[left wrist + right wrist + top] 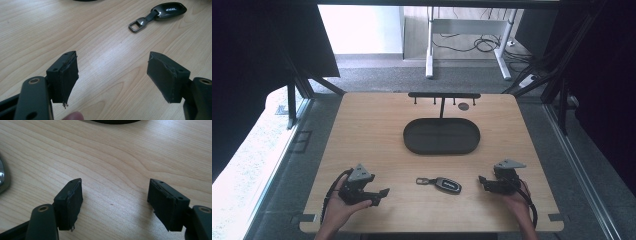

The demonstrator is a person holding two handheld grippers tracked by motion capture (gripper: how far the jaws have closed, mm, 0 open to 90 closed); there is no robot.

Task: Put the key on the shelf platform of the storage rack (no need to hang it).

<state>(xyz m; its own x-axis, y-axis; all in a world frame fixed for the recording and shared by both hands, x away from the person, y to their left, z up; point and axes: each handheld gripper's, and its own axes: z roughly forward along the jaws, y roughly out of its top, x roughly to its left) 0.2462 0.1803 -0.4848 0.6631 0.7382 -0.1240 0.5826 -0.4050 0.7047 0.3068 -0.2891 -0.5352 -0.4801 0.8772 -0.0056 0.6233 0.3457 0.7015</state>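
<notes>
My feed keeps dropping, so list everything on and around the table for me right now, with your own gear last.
car key fob: one, black with a metal ring loop, near table edge between both grippers
oval tray: one, black, table centre
hook rack: one, black, upright behind the tray
round disc: one, dark, by the rack
table: one, light wood
desk frame: one, white, on the floor beyond
left gripper: one, black, jaws open
right gripper: one, black, jaws open
hands: two, holding the grippers
</notes>
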